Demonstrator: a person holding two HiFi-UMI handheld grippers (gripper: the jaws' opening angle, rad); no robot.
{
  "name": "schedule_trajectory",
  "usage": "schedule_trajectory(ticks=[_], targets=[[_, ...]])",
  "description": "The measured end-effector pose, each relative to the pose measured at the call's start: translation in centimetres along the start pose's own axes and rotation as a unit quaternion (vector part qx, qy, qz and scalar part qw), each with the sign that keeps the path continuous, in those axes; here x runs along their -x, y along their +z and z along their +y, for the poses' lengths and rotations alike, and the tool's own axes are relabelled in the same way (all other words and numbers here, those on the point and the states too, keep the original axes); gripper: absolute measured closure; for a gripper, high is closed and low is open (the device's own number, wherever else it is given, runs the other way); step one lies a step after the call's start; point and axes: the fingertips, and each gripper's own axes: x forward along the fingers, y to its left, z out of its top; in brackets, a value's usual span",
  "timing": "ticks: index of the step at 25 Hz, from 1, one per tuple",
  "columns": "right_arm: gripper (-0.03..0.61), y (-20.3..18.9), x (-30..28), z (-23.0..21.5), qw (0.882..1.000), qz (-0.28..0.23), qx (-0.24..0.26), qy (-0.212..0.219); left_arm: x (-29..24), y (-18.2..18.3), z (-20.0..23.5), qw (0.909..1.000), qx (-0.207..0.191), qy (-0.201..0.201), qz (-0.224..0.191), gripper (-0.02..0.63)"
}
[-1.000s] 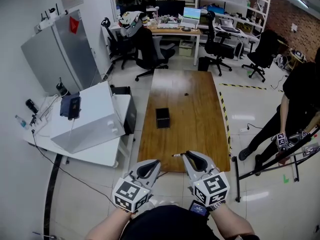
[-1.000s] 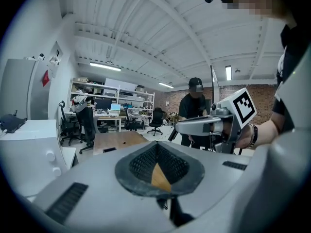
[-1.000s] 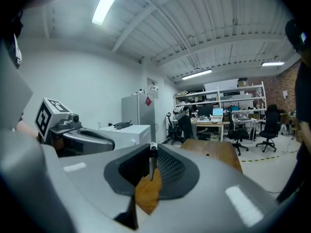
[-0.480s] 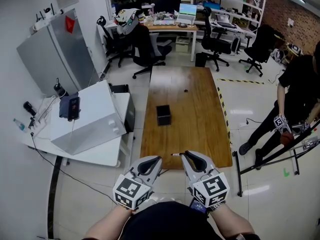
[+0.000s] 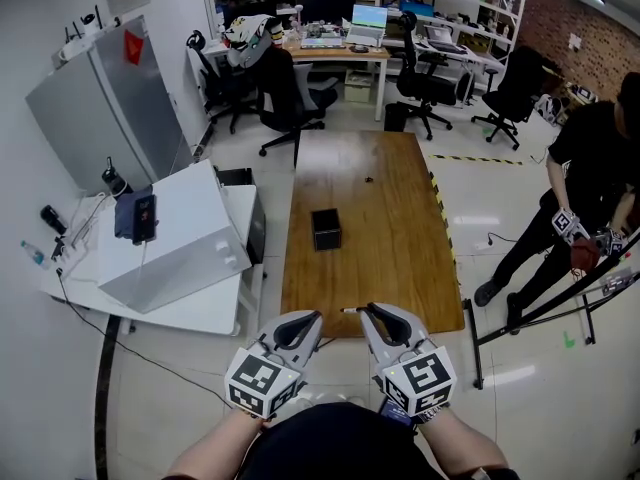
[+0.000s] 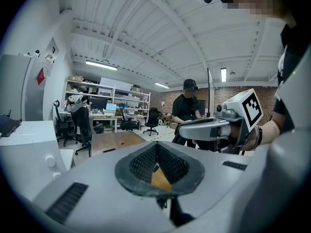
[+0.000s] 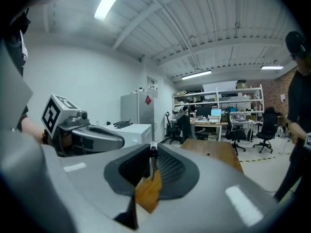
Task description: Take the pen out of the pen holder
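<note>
A black square pen holder point(image 5: 325, 230) stands on the long wooden table point(image 5: 400, 258), left of its middle. My right gripper point(image 5: 372, 313) hovers at the table's near edge, shut on a thin dark pen point(image 5: 350, 310) that sticks out to the left of the jaws. In the right gripper view the pen point(image 7: 153, 161) stands upright, pinched between the ribbed pads. Beside it my left gripper point(image 5: 300, 328) is shut with nothing in it; its pads point(image 6: 167, 165) meet at the tip. Both grippers are well short of the holder.
A small dark object point(image 5: 370, 179) lies on the table's far half. A white cabinet point(image 5: 185, 238) stands left of the table. A person point(image 5: 585, 178) holding a marker cube stands at the right by a black stand. Office chairs and desks fill the back.
The head view has shifted a little. Both grippers keep their pose by the table's near edge, the pen still gripped. The person at the right has shifted position.
</note>
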Motion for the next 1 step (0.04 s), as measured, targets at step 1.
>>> schedule_trajectory(ticks=[1], targets=[[0.534, -0.09, -0.06, 0.04, 1.000, 0.000, 0.000, 0.000, -0.01, 0.01, 0.07, 1.0000, 0.000, 0.000, -0.002, 0.609]])
